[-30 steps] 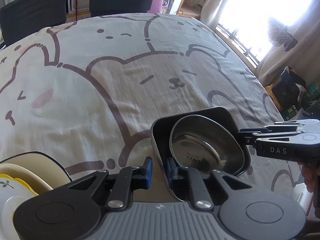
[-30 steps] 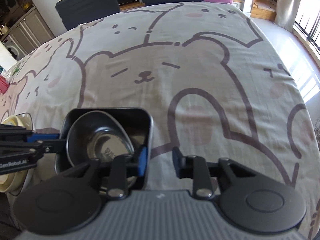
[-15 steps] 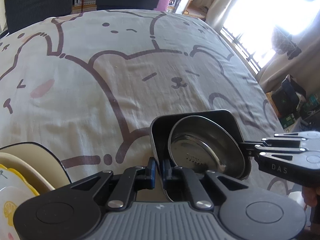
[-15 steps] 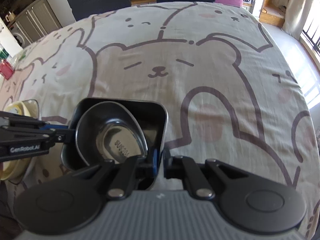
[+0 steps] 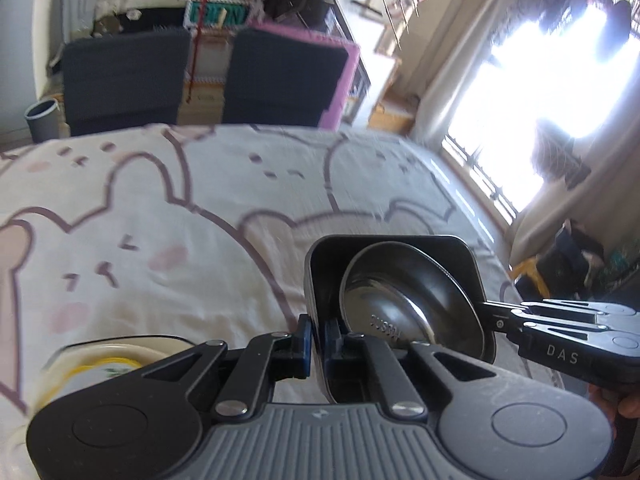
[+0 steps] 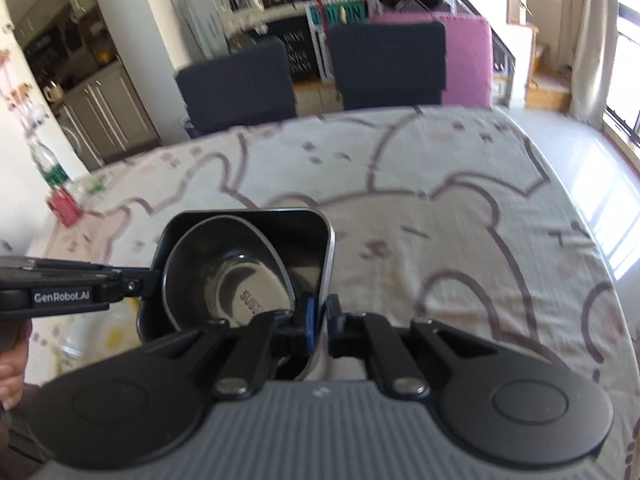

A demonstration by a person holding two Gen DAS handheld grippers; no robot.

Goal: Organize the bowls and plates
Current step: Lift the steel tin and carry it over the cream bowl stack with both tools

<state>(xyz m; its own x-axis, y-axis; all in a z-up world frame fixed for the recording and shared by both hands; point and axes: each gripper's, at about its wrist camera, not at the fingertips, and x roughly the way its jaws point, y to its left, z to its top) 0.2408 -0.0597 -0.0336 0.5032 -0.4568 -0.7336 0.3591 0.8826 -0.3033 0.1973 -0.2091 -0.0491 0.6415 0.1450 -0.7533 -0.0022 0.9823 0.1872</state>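
A square black dish [image 5: 400, 248] with rounded corners is held between both grippers above a table covered with a bear-pattern cloth [image 5: 200, 220]. The left gripper [image 5: 316, 338] is clenched on the dish's near left wall, one blue-padded finger outside and the other inside. The right gripper [image 6: 322, 316] is clenched the same way on the dish's near right wall, its fingers pinching the thin rim. Inside the dish a round steel bowl [image 5: 404, 308] leans tilted, its shiny base with stamped lettering turned toward the cameras. In the left view the right gripper enters from the right edge, and a bit of the hand [image 5: 624, 404] holding it shows below. To the near left on the table sits a stack of pale plates [image 5: 108, 364], one with a yellow rim. At the far side of the table stand two dark chairs [image 6: 236, 80], and a red box [image 6: 64, 208] sits at the table's left edge.
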